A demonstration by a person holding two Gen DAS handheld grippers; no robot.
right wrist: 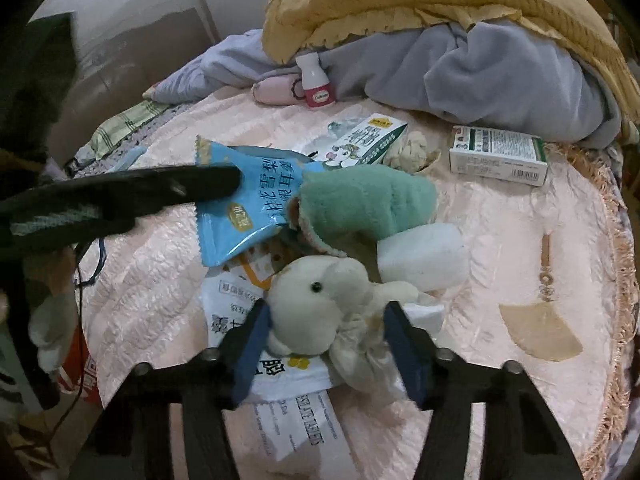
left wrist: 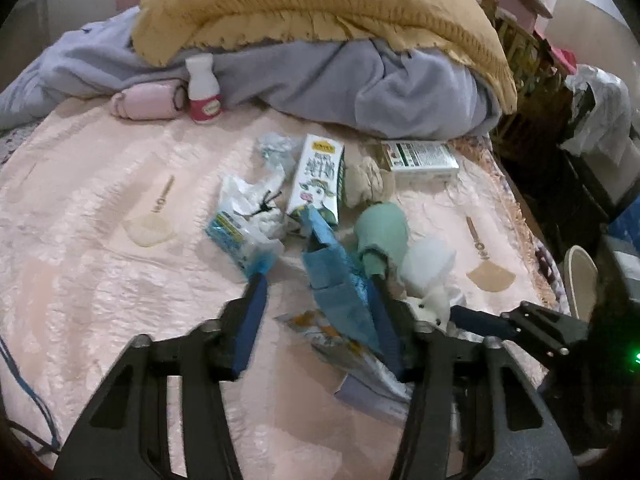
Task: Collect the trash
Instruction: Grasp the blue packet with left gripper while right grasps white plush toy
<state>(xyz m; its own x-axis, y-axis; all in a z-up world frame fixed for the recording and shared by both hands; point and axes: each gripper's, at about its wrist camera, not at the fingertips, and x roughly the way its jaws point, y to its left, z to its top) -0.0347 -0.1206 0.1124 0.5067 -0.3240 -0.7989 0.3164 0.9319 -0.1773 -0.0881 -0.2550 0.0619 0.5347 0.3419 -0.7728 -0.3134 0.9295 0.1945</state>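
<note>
across the lower half of both views my two tongs reach over a pink quilted bedspread (left wrist: 100,240) strewn with litter.

left tongs (left wrist: 316,300): the blue wrapper (left wrist: 332,276) stands between the pads. it lies against the right-hand pad; the left-hand pad stands clear of it with bedspread showing in the gap, so the jaws are apart and not clamped. in the right wrist view the same wrapper (right wrist: 248,204) sits at centre left, with a dark finger of the left tongs lying across its upper left edge.

right tongs (right wrist: 326,316): a cream plush toy (right wrist: 320,300) and the crumpled off-white wad beneath it fill the space between the pads. whether the pads press on it i cannot tell.

other trash, left wrist view: a milk carton (left wrist: 318,180) at centre, a clear plastic bag (left wrist: 248,220) just left of it, a small white box (left wrist: 420,158) right of centre, a white bottle with a red label (left wrist: 204,88) at upper left against the grey blanket (left wrist: 340,80). printed packets (right wrist: 296,420) lie flat under the plush toy.

not trash by appearance: a green plush sock (right wrist: 368,204) touching the wrapper, a white foam block (right wrist: 424,256) just right of the toy, a yellow knitted throw (left wrist: 320,0) across the top.
</note>
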